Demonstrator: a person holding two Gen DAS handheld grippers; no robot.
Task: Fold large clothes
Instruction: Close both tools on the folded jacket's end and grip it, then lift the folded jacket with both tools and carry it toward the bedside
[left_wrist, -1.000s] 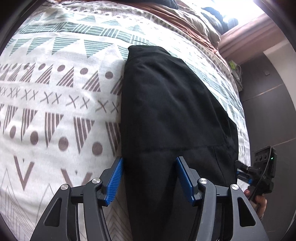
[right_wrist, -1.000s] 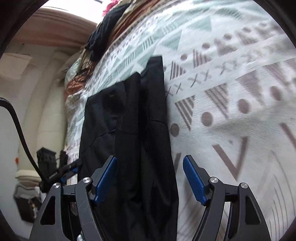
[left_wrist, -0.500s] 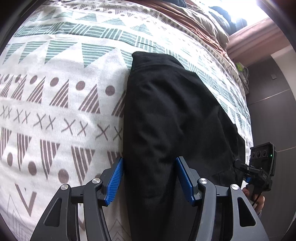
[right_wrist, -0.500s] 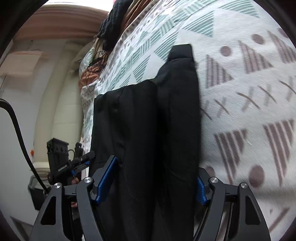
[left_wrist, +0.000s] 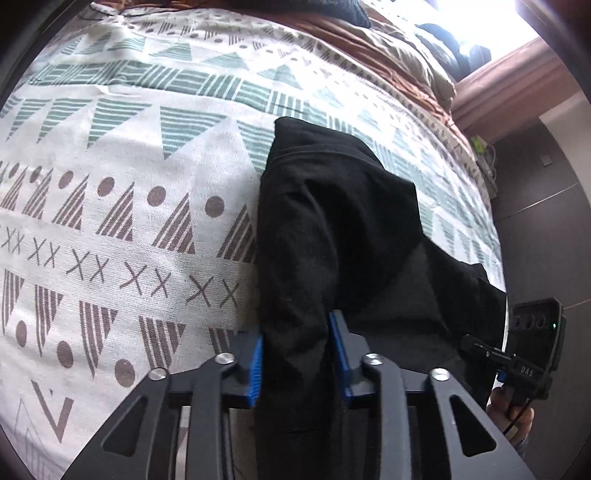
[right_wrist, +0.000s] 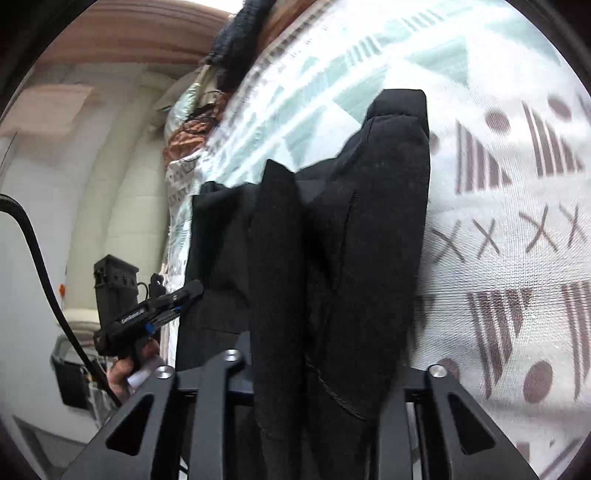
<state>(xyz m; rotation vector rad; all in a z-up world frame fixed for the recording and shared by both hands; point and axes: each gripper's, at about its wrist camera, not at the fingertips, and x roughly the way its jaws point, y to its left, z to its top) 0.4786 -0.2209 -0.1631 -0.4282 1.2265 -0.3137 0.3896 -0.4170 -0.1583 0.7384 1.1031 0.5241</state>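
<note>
Your left gripper (left_wrist: 297, 360) has a bunched ridge of the black garment (left_wrist: 332, 240) between its blue pads, and its jaws are closing; the pads already press the cloth from both sides. Your right gripper (right_wrist: 325, 369) is doing the same at the other near corner: its jaws are closing too, and the cloth fills the gap so completely that the pads are hidden behind it. In both views the fabric has puckered into raised folds where it is pinched, which suggests you have taken the near edge at two points so it can be lifted evenly and carried over for the next fold.

The garment lies lengthways on the bed (left_wrist: 110, 240), already narrowed into a long strip, its far end pointing towards the pillows. The bed's cover is white with teal and brown triangles, dots and crosses. A brown blanket (left_wrist: 388, 48) and more dark clothing (right_wrist: 236, 48) sit at the head end, beside a wooden ledge under a bright window. A dark panelled wall runs along one side of the bed.
</note>
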